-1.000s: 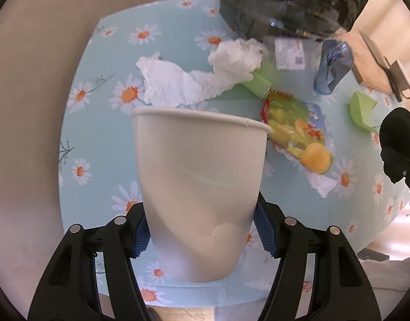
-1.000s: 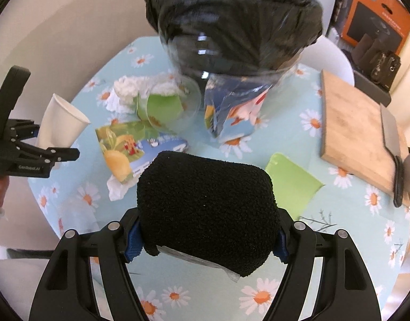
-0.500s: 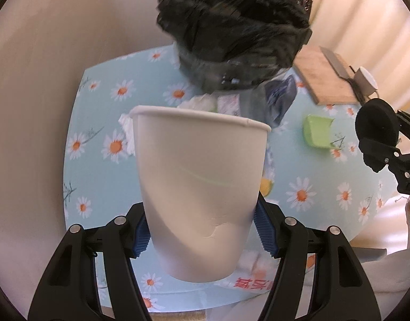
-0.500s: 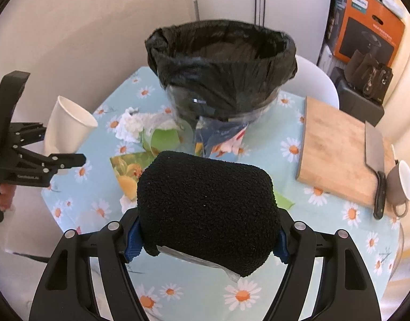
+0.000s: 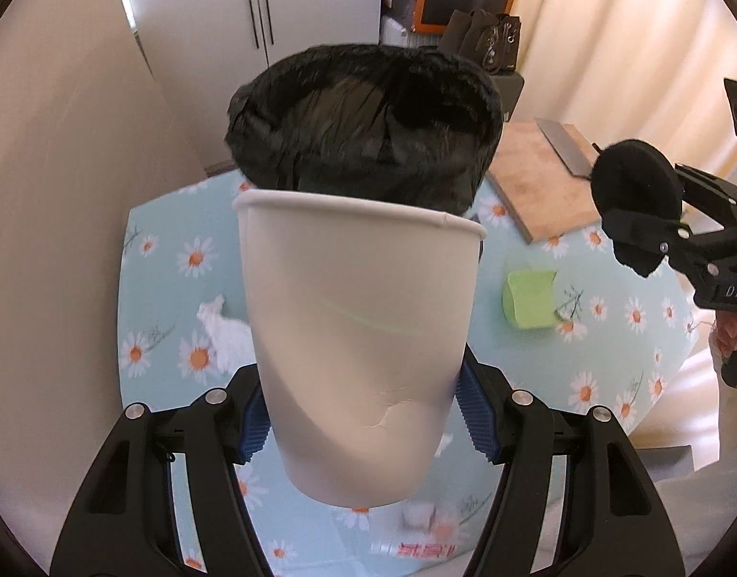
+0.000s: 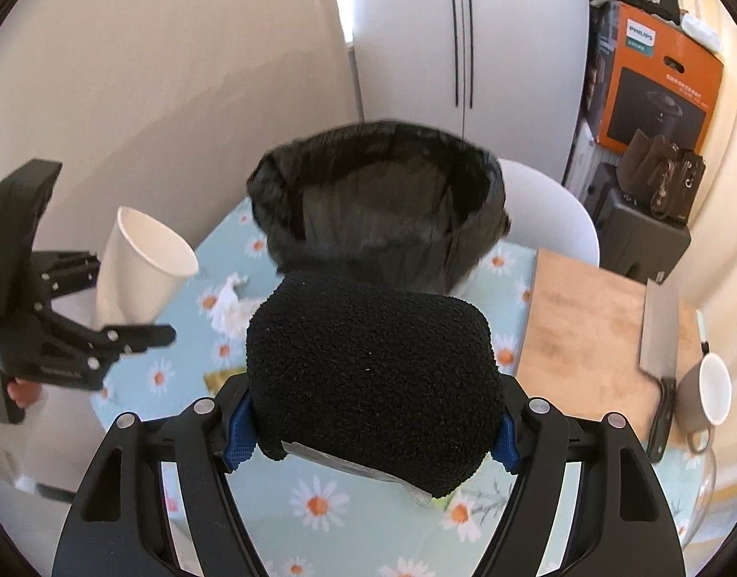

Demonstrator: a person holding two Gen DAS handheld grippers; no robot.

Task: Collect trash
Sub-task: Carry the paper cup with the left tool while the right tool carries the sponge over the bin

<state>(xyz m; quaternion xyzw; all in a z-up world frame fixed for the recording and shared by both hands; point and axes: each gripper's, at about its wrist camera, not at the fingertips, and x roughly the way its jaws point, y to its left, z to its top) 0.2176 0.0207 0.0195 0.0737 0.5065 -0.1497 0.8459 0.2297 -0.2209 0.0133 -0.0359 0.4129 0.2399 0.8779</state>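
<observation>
Left gripper (image 5: 361, 413) is clamped on a white paper cup (image 5: 359, 332), blue pads pressed to its lower sides; cup upright, dented near the base, held in the air above the daisy-print table (image 5: 176, 259). Right gripper (image 6: 371, 425) is clamped on a black sponge (image 6: 373, 380), also clear of the table. Bin with black liner (image 6: 378, 202) stands on the table beyond both. 1 crumpled tissue (image 6: 229, 307) and 1 green scrap (image 5: 532, 300) lie on the cloth.
</observation>
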